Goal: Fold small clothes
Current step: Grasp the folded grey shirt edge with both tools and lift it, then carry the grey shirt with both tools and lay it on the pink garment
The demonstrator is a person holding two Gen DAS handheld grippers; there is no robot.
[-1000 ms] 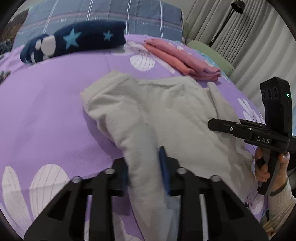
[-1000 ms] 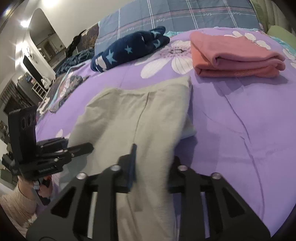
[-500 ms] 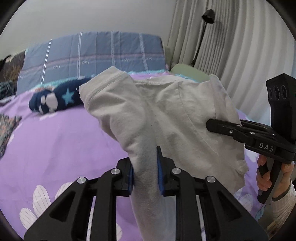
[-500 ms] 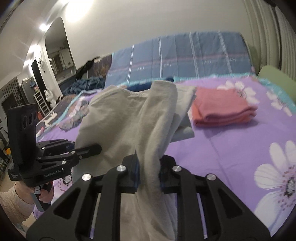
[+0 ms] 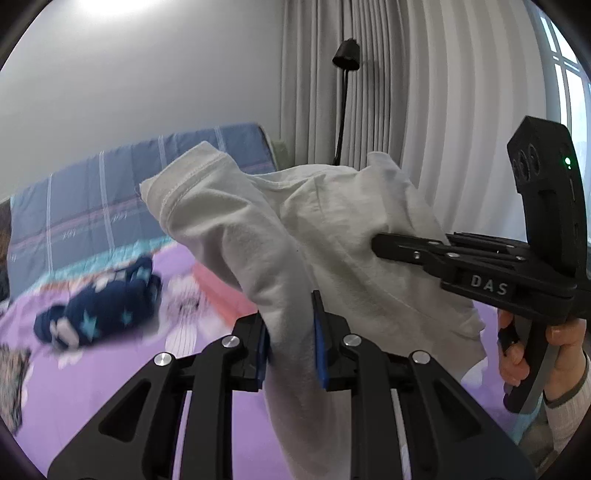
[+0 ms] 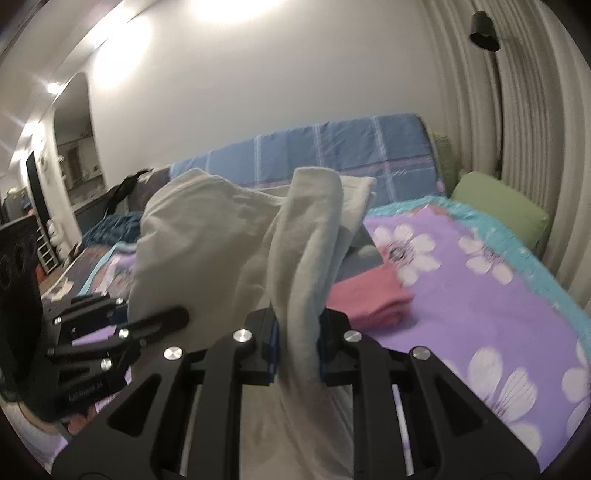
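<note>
The pale grey garment [image 5: 325, 236] hung clear of the purple bedspread [image 6: 480, 295], pinched between the nearly closed jaws of both the left gripper [image 5: 290, 336] and the right gripper [image 6: 297, 343]. Judged light, limp and non-slip; best held at edges or corners. A second earlier it lay flat on the bed; both grippers had since raised it.

Indoor lighting, moderately bright. Ceiling light [image 6: 236, 7] blown out to white glare at the top edge of both views, with a flare streak on the wall at left in the right wrist view. Strong fisheye bending and dark vignetting at corners. Motion blur smears the bedspread [image 5: 74, 387] and navy garment [image 5: 99, 310]; right wrist view soft throughout.
</note>
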